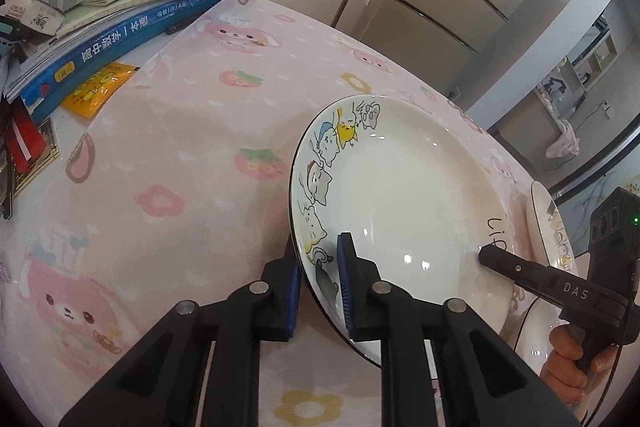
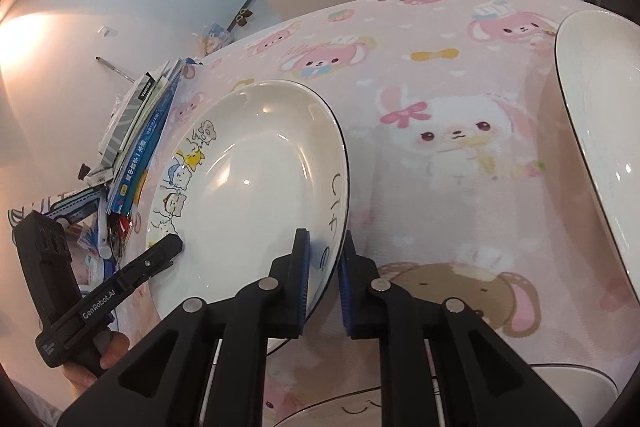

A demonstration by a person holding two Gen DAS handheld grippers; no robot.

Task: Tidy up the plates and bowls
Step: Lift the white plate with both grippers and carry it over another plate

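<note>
the cat-print plate (image 1: 400,187) sits over the pink-clothed surface (image 1: 180,147), gripped at opposite rims, likely so it stays level while carried toward another plate (image 2: 600,115) to the right. the left gripper (image 1: 318,279) and right gripper (image 2: 323,275) are each clamped narrowly on its rim.

Soft indoor light, glare spots on the plate (image 1: 400,187), heavy fisheye bending, perhaps slight blur at edges.
</note>
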